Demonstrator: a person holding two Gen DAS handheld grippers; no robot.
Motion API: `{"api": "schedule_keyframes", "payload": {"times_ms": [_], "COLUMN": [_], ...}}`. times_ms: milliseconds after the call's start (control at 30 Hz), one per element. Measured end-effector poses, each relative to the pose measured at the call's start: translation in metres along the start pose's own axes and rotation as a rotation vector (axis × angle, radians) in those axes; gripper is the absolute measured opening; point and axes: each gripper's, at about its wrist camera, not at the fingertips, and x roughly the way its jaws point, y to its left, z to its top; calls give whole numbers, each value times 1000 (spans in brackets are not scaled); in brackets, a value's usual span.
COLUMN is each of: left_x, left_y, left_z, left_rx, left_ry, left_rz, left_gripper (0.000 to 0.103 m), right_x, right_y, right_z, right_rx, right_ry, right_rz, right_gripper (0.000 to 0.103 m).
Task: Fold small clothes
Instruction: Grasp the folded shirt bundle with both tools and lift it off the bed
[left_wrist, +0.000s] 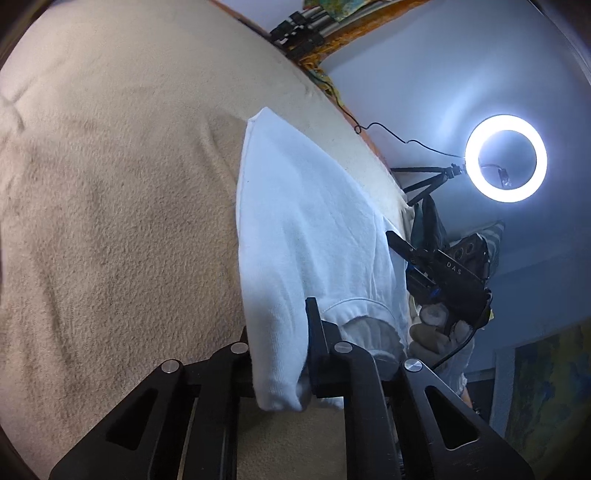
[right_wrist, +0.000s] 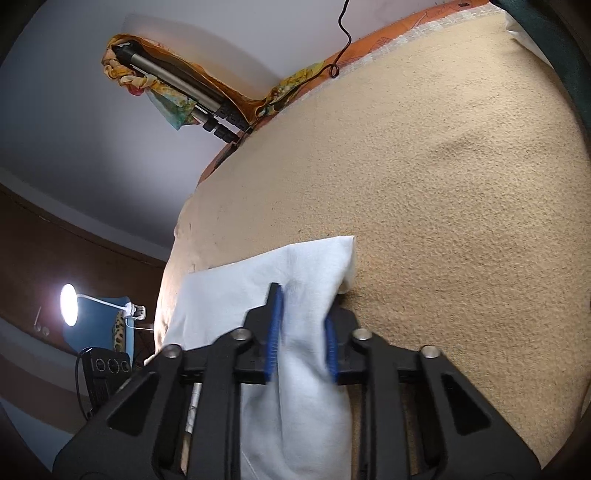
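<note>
A small white garment (left_wrist: 310, 229) is held up over a beige blanket-covered bed (left_wrist: 118, 206). My left gripper (left_wrist: 291, 354) is shut on the garment's near edge; the cloth hides one finger and hangs between the jaws. In the right wrist view the white garment (right_wrist: 258, 295) drapes through my right gripper (right_wrist: 303, 332), whose blue-padded fingers (right_wrist: 275, 332) pinch a bunched fold of it above the bed (right_wrist: 443, 184). The right gripper also shows in the left wrist view (left_wrist: 443, 273) at the garment's far side.
A lit ring light (left_wrist: 506, 158) on a tripod stands past the bed's edge. A folded tripod wrapped in orange patterned cloth (right_wrist: 177, 85) lies at the bed's far edge, with a black cable (right_wrist: 340, 44). A lamp (right_wrist: 70, 304) glows at lower left.
</note>
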Motion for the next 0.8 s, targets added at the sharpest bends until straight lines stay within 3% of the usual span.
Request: {"api": "schedule_keyframes", "payload": {"times_ms": [400, 800], "left_x": [-23, -6], "left_y": [-37, -80], "left_z": [-4, -5], "left_rx": [136, 215], "left_ry": [-69, -59], "left_rz": [-10, -64], "left_gripper": [9, 9], "right_x": [-21, -64], "right_y": [63, 76], "right_z": [-1, -1], "right_rx": [-184, -230], "right_ry": [-50, -111], "right_rz": [-109, -143], "right_gripper": [8, 8]}}
